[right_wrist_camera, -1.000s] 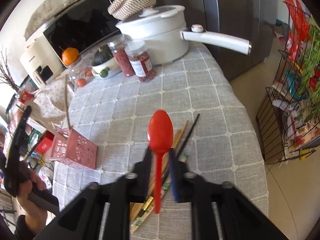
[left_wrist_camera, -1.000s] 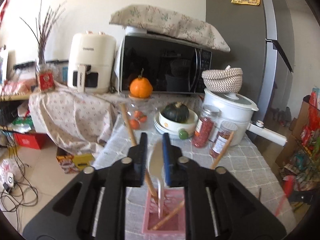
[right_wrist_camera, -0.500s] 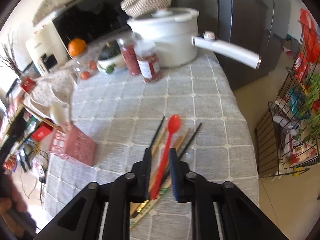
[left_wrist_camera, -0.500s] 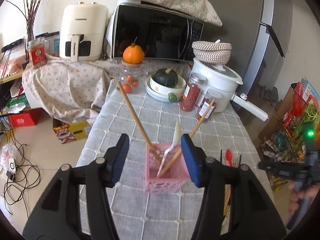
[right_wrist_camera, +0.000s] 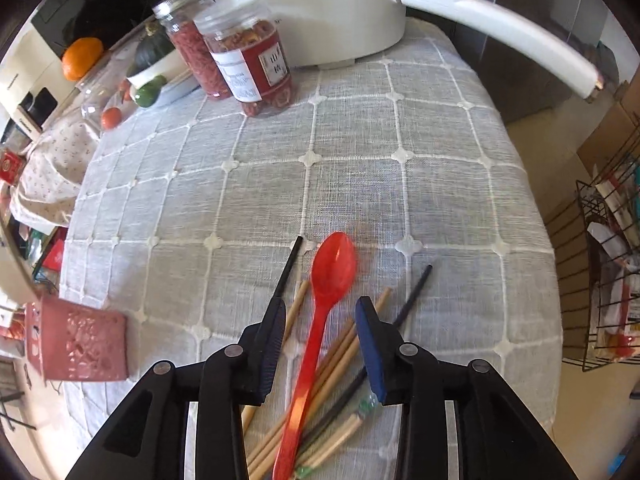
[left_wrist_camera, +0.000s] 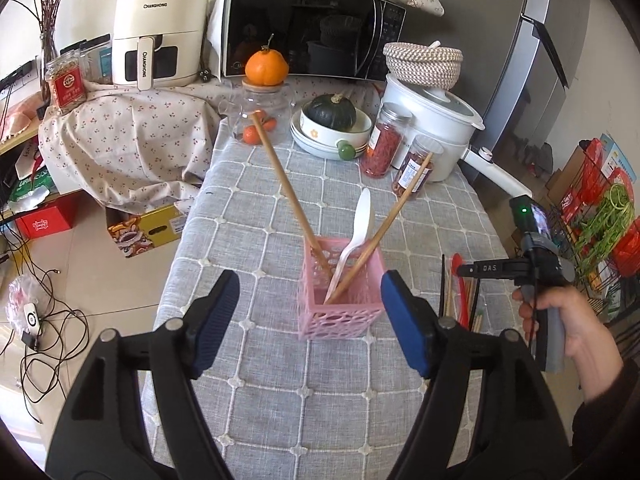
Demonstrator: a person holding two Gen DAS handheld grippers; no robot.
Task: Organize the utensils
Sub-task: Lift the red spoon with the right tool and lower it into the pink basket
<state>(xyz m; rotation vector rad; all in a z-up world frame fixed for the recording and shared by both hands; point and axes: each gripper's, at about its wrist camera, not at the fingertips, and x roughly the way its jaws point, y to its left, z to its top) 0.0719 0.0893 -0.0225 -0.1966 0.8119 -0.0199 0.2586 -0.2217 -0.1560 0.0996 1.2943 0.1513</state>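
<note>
A pink perforated holder (left_wrist_camera: 340,292) stands on the grey checked tablecloth (left_wrist_camera: 280,380) and holds a white spoon (left_wrist_camera: 358,224) and two wooden chopsticks (left_wrist_camera: 288,192). My left gripper (left_wrist_camera: 310,320) is open and empty, its jaws either side of the holder and nearer the camera. In the right wrist view a red spoon (right_wrist_camera: 320,320) lies on a pile of wooden and black chopsticks (right_wrist_camera: 340,364). My right gripper (right_wrist_camera: 320,344) is open, its jaws straddling the red spoon's handle. The holder also shows at the left edge of the right wrist view (right_wrist_camera: 80,340).
At the table's far end stand two jars of red food (left_wrist_camera: 400,152), a white pot with a long handle (left_wrist_camera: 436,120), a bowl with a green squash (left_wrist_camera: 332,120), a glass jar (left_wrist_camera: 260,116) and a microwave (left_wrist_camera: 312,24). Wire racks (right_wrist_camera: 600,280) stand right of the table.
My left gripper let go of the white spoon into the holder, opened wide and drew back. My right gripper lowered the red spoon onto the chopstick pile and opened.
</note>
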